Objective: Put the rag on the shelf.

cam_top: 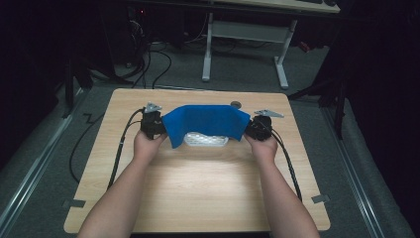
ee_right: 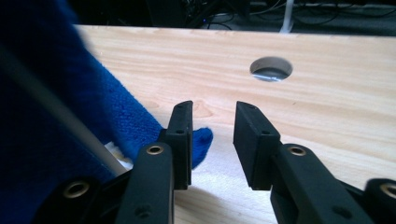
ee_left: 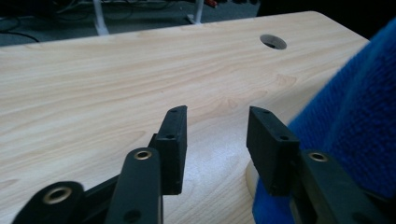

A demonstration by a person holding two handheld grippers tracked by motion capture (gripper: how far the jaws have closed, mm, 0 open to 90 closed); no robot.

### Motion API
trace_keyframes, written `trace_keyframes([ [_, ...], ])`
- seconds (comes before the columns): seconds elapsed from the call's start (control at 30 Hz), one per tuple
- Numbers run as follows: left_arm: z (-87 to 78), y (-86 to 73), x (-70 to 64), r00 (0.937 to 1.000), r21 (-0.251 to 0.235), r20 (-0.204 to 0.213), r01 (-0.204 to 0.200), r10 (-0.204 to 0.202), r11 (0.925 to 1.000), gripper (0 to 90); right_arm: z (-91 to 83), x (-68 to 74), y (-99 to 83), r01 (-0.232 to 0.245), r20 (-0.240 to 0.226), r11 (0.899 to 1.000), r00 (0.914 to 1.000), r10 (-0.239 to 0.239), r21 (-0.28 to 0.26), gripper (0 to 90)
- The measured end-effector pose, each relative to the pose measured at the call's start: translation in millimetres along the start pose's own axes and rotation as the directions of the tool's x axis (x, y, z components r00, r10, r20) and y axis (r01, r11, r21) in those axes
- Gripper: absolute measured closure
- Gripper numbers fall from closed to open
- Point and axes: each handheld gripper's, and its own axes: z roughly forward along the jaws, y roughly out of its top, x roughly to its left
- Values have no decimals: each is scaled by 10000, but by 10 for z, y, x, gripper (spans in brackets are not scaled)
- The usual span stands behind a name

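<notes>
Pale wooden table [cam_top: 198,198] was lit under dark surroundings. Left gripper [ee_left: 217,140] and right gripper [ee_right: 212,140] were seen with jaws apart, nothing held between them. Blue cloth [cam_top: 205,121] was draped over a white tray [cam_top: 205,140], just beside both.

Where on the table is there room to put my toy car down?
The widest bare patch of the table is the near half, between the two forearms. Narrower strips lie outside the left tongs and the right tongs. The far strip is bare but for a round hole. The middle is crowded: the blue cloth drapes over a white tray.
</notes>
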Motion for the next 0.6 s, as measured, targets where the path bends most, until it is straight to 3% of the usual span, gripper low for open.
trace_keyframes([
  [0.6,-414,245,107,9960,-744,-888,-132,65,9971,559,-360,-1,350,637,295,9959,9976,-619,-644,647],
])
